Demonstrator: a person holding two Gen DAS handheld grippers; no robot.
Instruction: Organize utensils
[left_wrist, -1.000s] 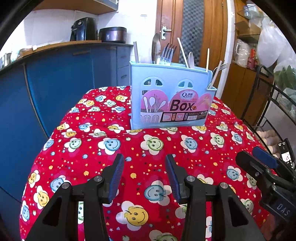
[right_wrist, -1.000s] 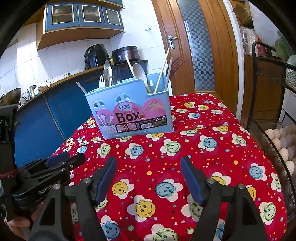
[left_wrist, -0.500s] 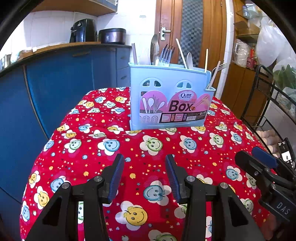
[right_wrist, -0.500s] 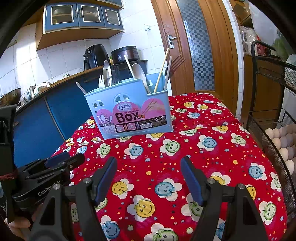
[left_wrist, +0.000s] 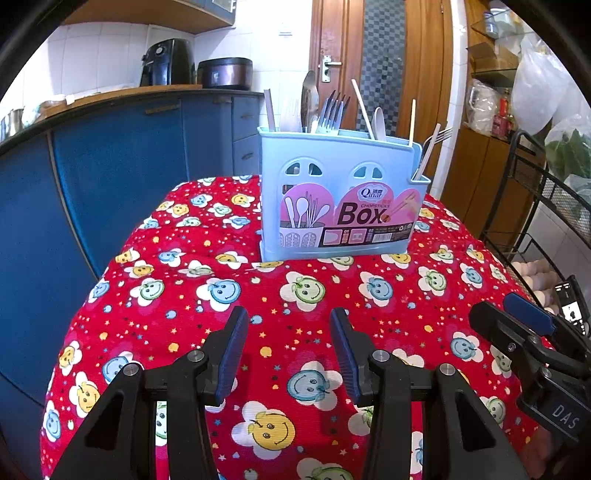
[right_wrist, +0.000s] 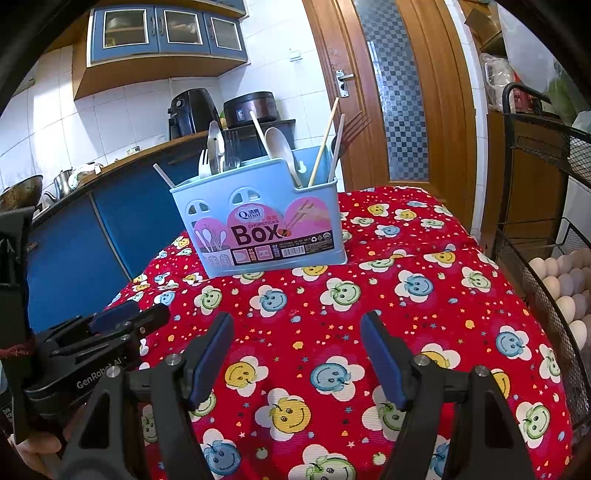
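- My left claw (left_wrist: 288, 347) hangs over the near part of the cloth, jaws parted with nothing between them; no change from a second ago.
- My right claw (right_wrist: 297, 354) gapes wider, also empty, and hasn't budged either.
- Beyond them the red smiley tablecloth (left_wrist: 184, 295) lies bare, with no loose cutlery on it.
- At the far end the blue box (left_wrist: 338, 206) stands upright, forks (left_wrist: 332, 114), spoon (right_wrist: 280, 147) and chopsticks (right_wrist: 325, 144) poking out.
- Nothing moved, so I judge the sorting finished, or paused.
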